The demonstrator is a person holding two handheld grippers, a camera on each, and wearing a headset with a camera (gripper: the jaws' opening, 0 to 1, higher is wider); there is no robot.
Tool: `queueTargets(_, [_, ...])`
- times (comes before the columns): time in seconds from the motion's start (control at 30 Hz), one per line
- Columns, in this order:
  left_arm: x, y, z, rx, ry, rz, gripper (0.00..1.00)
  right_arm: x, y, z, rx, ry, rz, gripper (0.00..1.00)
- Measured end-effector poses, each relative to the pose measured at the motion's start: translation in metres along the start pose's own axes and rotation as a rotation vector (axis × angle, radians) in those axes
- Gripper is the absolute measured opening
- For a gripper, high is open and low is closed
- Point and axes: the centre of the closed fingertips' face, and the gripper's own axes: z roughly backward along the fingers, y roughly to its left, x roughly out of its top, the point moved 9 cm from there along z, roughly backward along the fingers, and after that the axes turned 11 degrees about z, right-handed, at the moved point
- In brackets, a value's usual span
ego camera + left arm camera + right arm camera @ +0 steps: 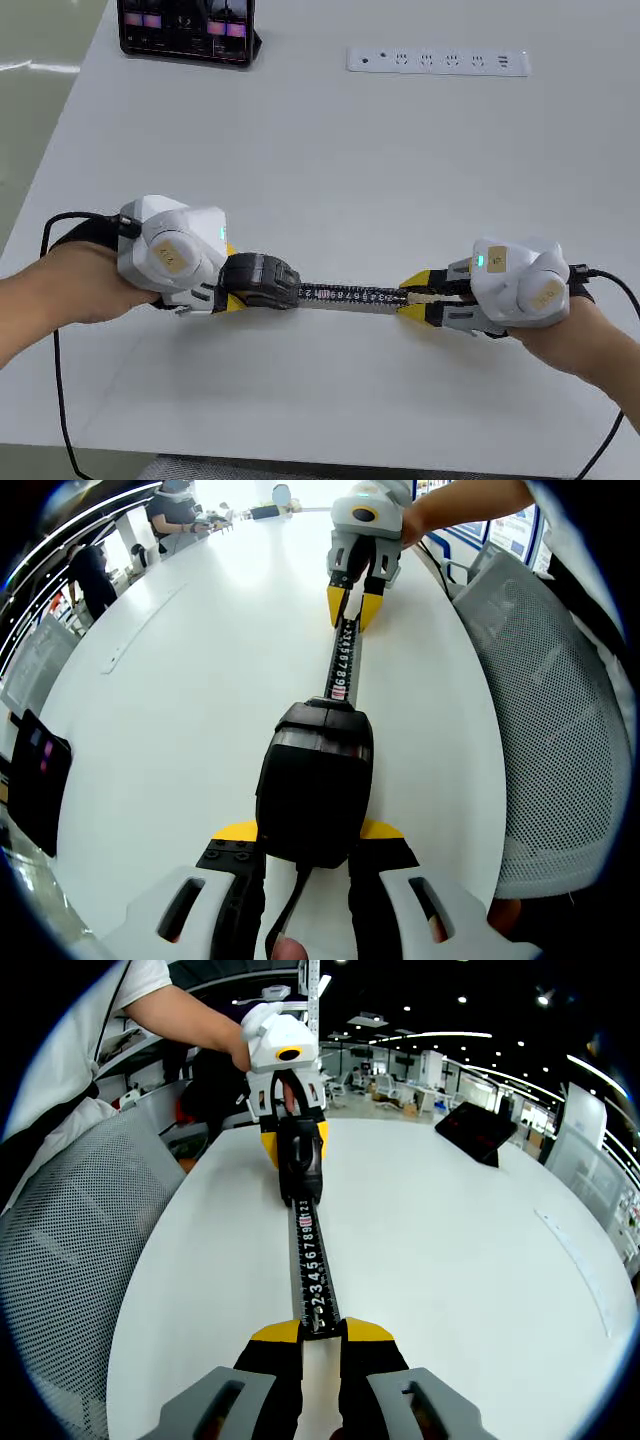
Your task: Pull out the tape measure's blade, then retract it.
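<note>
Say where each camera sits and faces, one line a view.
Head view: on the headset, facing down at the table; both hands, left gripper, right gripper.
Left gripper view: behind its jaws, facing over the tape measure case; the far forearm.
Right gripper view: behind its jaws, facing up the blade; the other arm.
The gripper views share the blade, facing each other.

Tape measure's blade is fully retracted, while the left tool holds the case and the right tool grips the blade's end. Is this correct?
No. The blade is partly pulled out, not retracted: the head view shows its numbered stretch spanning from the case, held by the left tool, to the right tool gripping its end.
</note>
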Motion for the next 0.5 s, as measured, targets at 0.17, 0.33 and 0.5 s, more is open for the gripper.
queueTargets(0.17, [0.0, 0.0, 0.0, 0.002, 0.002, 0.006, 0.27, -0.003, -0.001, 0.006, 0.0, 0.013, 0.002, 0.09])
queueTargets(0.33, [0.0, 0.0, 0.0, 0.004, 0.001, 0.007, 0.27, -0.006, 0.0, 0.01, -0.002, 0.022, 0.004, 0.09])
queueTargets(0.5, [0.0, -0.001, 0.0, 0.006, 0.0, 0.009, 0.27, -0.008, 0.0, 0.014, -0.005, 0.029, 0.002, 0.09])
